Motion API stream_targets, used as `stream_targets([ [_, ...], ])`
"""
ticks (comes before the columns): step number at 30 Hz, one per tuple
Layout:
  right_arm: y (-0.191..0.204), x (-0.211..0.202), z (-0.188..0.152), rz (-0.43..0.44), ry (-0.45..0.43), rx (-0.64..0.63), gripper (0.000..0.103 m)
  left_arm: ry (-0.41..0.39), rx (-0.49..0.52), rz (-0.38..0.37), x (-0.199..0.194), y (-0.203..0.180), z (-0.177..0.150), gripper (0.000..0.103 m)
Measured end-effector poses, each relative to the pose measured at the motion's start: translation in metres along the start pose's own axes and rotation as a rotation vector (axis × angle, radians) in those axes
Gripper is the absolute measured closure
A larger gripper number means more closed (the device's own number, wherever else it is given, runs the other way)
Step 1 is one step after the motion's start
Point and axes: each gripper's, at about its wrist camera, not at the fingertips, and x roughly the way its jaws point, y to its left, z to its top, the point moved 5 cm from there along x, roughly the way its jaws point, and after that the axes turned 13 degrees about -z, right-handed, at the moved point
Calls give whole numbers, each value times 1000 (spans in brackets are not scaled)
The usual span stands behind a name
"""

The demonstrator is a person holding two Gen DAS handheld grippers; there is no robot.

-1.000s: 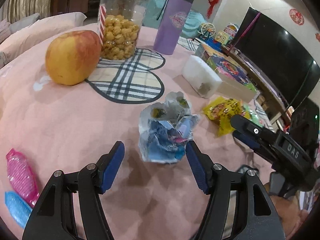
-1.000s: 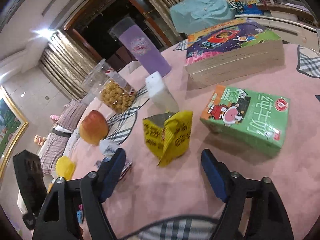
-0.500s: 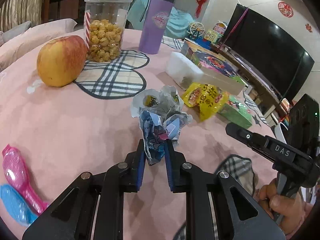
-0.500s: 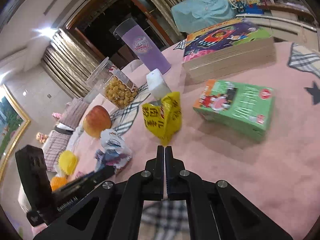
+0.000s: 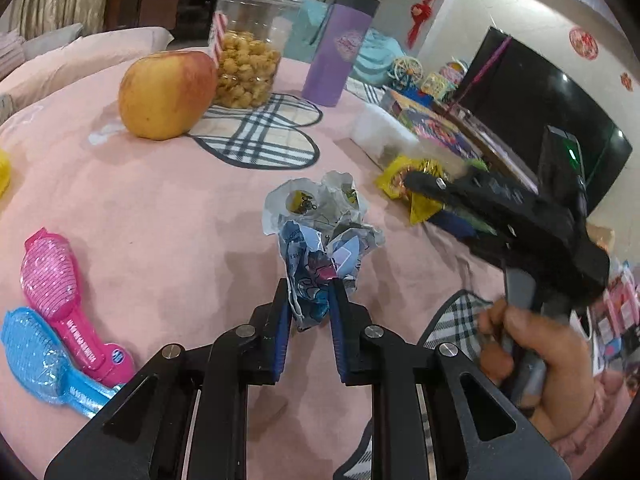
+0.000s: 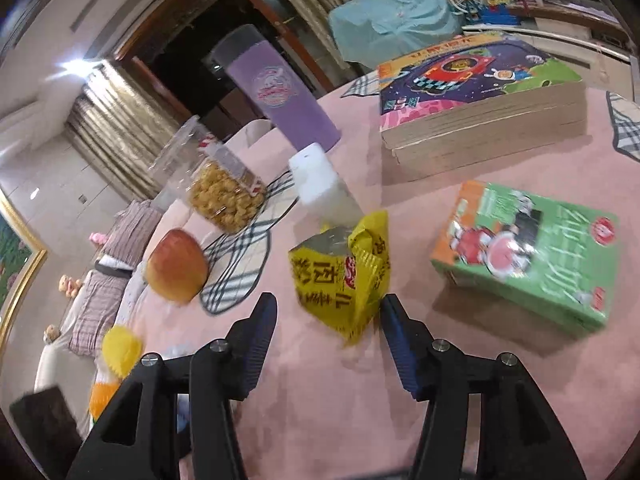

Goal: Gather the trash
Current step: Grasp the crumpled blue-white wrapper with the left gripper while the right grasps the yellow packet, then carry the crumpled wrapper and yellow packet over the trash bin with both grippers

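Observation:
My left gripper is shut on a crumpled blue and white wrapper, pinched at its lower end over the pink tablecloth. A yellow snack bag stands torn open on the cloth. My right gripper is open, its blue-padded fingers on either side of the bag's lower end. In the left wrist view the right gripper's body hides part of the yellow bag.
An apple, a popcorn jar, a purple tumbler and a white block stand further back. A green box and a stack of picture books lie right. Pink and blue brushes lie left.
My left gripper closed on the crumpled wrapper and still holds it. My right gripper was shut half a second ago and has opened around the yellow bag.

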Motion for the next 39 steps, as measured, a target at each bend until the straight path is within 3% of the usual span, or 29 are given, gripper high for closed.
stream_targets([
  [1, 0, 2, 1, 1, -2, 9, 47, 2, 13, 0, 1, -2, 0, 86],
  [3, -3, 5, 3, -14, -11, 18, 59, 1, 27, -3, 1, -4, 0, 86],
  [8, -9, -13, -2, 3, -40, 0, 70, -6, 28, -4, 0, -3, 0, 86],
  [13, -19, -51, -18, 50, -46, -29, 71, -7, 72, 19, -3, -17, -4, 86],
  [17, -37, -84, -37, 67, -45, -47, 71, 16, 41, -61, -2, -37, -14, 86],
  [26, -113, -148, -70, -17, -84, 9, 71, 82, 115, -173, 11, -113, -35, 86],
  [39, -206, -227, -82, -113, -189, 173, 71, 190, 280, -306, 40, -230, -69, 86],
])
